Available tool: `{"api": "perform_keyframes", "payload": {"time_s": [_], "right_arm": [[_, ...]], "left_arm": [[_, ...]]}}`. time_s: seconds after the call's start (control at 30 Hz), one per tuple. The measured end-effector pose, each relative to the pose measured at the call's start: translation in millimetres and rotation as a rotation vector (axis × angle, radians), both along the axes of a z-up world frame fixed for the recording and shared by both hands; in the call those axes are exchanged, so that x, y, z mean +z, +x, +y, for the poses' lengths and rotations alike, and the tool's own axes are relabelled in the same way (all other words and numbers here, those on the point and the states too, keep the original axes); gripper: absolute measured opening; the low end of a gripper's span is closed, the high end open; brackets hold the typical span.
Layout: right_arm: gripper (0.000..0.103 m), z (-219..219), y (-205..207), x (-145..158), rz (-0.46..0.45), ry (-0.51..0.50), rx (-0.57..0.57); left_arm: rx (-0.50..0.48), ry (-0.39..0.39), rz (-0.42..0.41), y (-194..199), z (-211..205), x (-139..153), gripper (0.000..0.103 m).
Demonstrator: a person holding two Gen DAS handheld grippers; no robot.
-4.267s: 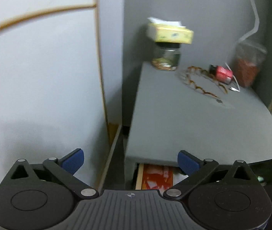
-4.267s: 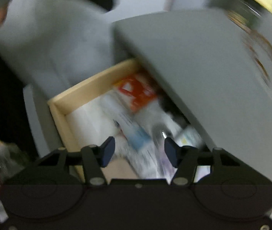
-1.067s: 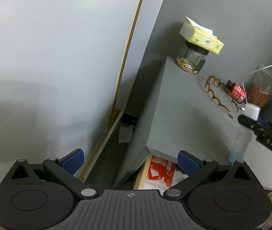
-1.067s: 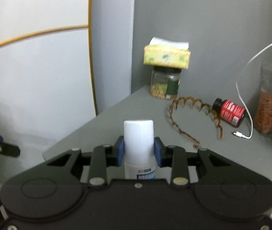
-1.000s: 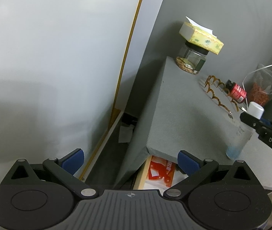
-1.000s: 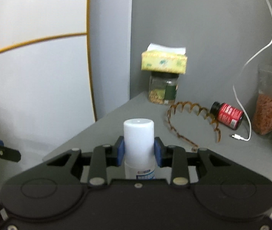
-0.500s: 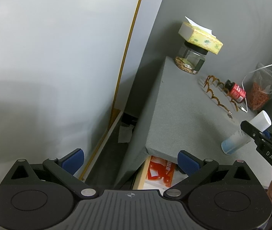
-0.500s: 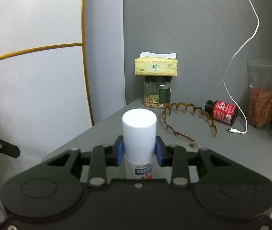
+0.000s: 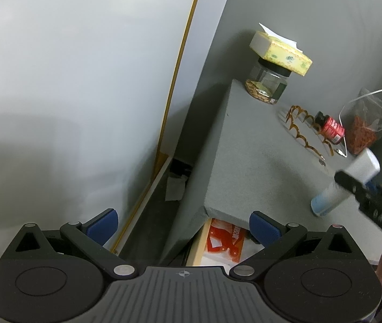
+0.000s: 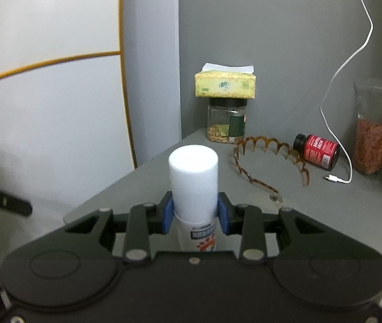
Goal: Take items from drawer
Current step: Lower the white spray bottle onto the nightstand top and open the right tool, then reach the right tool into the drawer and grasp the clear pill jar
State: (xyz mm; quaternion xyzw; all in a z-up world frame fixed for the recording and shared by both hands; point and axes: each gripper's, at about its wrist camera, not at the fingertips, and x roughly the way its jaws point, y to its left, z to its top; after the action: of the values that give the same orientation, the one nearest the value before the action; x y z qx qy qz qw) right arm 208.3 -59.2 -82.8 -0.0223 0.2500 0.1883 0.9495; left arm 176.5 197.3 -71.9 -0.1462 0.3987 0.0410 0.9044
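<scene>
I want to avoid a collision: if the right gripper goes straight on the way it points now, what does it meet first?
Probably the grey cabinet top. The right gripper, shut on the white bottle, points slightly downward over it; the brown headband and jar stand farther on. Depth is unclear.

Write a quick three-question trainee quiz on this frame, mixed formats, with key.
1. True or false: the right gripper is shut on the white bottle.
2. What rests on the lid of the glass jar? A) red pill bottle B) tissue box C) hair band
3. Fill in: the left gripper is ____ and holds nothing.

Key: 1 true; 2 B, the tissue box; 3 open.
</scene>
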Motion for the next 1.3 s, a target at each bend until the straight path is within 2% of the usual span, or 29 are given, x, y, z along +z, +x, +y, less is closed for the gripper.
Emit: {"api": "perform_keyframes", "payload": {"time_s": [0.2,0.5,0.7,0.77,0.83,0.9,1.03,1.13,1.3], "right_arm": [[0.033,31,15,6,-0.02,0.02,0.054],[0.033,73,45,-3,-0.018,0.014,0.084],[0.034,85,60,-16,0.031,0.006,0.072],[0.038,84,60,-19,0.042,0.017,0.064],[0.057,82,57,-18,0.028,0.011,0.047],[0.062,76,52,-13,0.005,0.017,0.038],[0.063,48,32,11,-0.02,0.066,0.04],[0.068,16,8,27,0.055,0.107,0.117],[0.068,-20,-27,22,0.301,0.032,0.27]], "left_arm": [[0.006,0.003,0.0,0,1,-1,0.103],[0.01,0.009,0.003,0,2,-2,0.103],[0.005,0.005,0.002,1,3,-3,0.103],[0.0,0.006,0.003,1,2,-3,0.103],[-0.005,0.01,0.001,1,1,-2,0.103],[-0.005,0.013,0.004,0,1,-3,0.103],[0.01,0.004,0.001,-2,4,-2,0.103],[0.015,0.001,0.0,-2,5,-2,0.103],[-0.008,0.018,-0.001,-1,-2,-1,0.103]]}}
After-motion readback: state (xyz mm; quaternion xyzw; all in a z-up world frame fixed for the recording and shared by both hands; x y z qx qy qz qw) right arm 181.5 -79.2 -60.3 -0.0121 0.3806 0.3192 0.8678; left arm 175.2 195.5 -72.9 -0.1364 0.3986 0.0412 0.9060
